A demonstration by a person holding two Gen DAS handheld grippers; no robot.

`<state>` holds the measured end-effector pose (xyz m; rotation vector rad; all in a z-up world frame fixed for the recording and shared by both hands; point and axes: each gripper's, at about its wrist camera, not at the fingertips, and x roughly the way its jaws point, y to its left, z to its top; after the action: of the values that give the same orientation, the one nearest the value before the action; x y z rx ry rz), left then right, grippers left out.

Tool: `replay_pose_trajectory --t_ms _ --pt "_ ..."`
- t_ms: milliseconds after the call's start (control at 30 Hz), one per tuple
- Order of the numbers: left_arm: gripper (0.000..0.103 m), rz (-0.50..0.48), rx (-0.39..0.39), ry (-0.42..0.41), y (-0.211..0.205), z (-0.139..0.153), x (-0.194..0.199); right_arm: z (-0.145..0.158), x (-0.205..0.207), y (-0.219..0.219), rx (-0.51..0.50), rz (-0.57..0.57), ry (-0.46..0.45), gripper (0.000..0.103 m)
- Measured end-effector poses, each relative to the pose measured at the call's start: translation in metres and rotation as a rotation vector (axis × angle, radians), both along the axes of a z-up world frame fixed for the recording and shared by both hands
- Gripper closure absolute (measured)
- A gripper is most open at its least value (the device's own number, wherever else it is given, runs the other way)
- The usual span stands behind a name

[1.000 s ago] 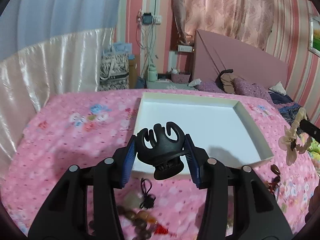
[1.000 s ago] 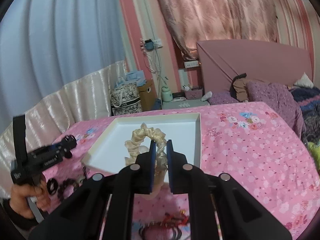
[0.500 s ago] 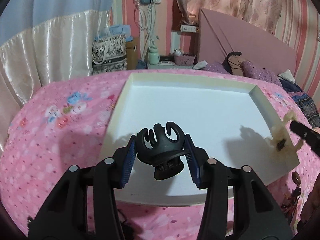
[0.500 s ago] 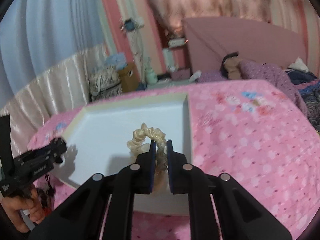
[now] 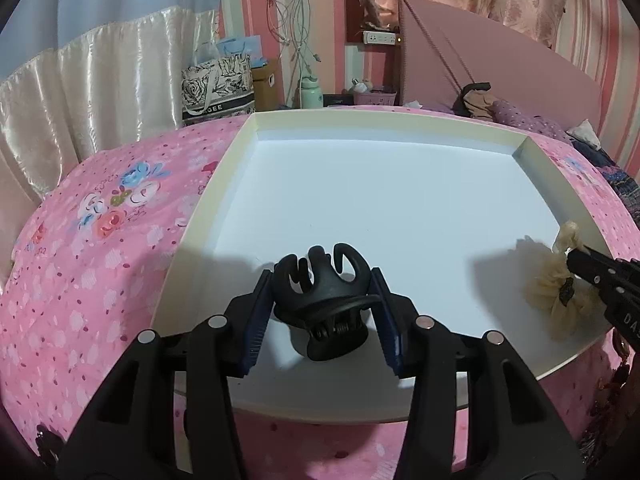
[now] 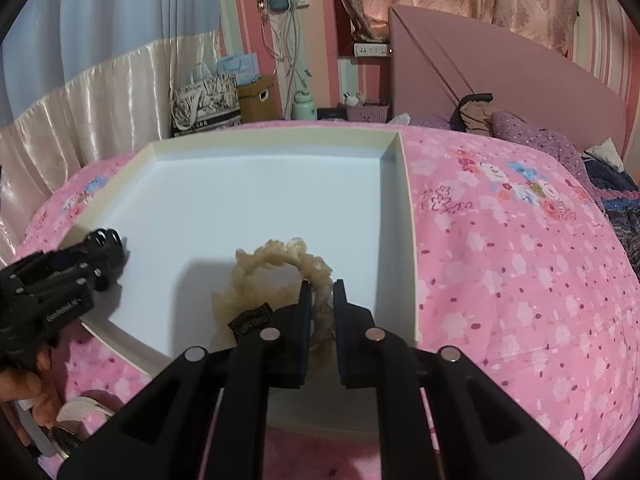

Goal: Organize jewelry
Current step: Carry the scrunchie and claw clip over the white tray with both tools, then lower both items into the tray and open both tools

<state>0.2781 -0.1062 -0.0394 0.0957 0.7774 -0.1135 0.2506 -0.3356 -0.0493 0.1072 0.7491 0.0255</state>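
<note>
Claw clip (image 5: 326, 304), black, clamped between blue pads of left gripper (image 5: 325, 280), teeth pointing away from fingers, over near edge of white tray (image 5: 400, 128). Right gripper (image 6: 319, 286) pinched tight on cream scrunchie (image 6: 276, 258); its loop hangs ahead of fingertips, over tray's near right corner. Beyond fingers: bare tray floor, pink floral bedspread (image 6: 520, 260), headboard (image 5: 500, 56), curtains.

Scrunchie (image 6: 280, 264) lower loop hidden behind right tongs (image 6: 319, 292), dark clutter (image 5: 612, 384) cropped at edge
</note>
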Motion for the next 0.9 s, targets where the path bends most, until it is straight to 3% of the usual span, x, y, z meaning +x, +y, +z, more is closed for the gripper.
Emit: replay_pose_trajectory --t_ms 567,633,733,900 --pt "0.056 0.007 0.010 0.035 0.001 -0.005 0.000 -0.004 0.005 0.008 -0.034 -0.005 0.023 0.091" --pt "0.056 0.008 0.014 0.034 0.000 -0.004 0.000 -0.004 0.005 0.010 -0.042 -0.007 0.022 0.089" --pt "0.045 0.007 0.023 0.029 0.000 -0.004 -0.002 -0.003 0.004 0.010 -0.048 -0.009 0.011 0.072" --pt "0.040 0.005 0.018 0.002 0.000 0.000 -0.005 -0.001 0.002 0.010 -0.053 -0.009 0.002 0.069"
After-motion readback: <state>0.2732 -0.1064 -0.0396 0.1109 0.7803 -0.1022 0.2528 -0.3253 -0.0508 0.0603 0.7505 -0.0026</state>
